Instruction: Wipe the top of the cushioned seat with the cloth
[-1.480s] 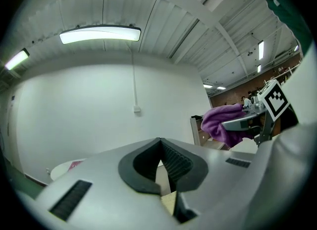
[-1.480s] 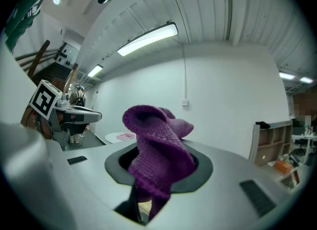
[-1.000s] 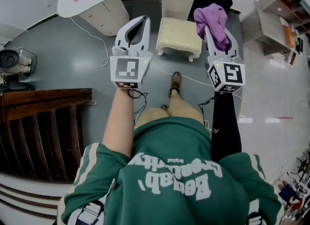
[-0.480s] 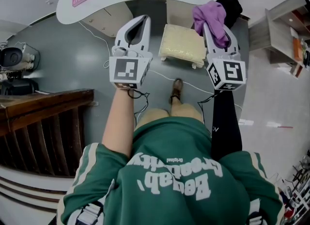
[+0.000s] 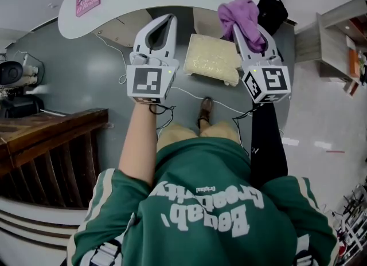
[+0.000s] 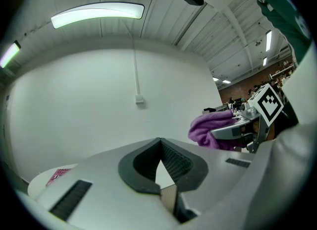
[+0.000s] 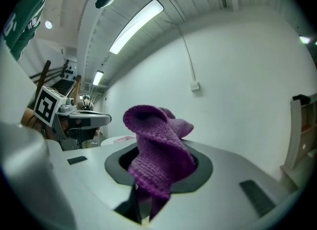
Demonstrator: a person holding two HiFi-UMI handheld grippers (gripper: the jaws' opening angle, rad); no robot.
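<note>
The right gripper (image 5: 243,30) is clamping the one purple cloth (image 5: 243,14) beside the single cushioned seat's (image 5: 212,58) right edge. The left gripper (image 5: 170,18) is hovering beside the seat's left edge, its jaws pressed together and holding nothing.

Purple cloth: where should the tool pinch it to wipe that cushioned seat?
Pinch it by a bunched fold, as the right tool does: the purple cloth spills loose past the jaws, so that wad can likely press down from above onto the cushioned seat.
</note>
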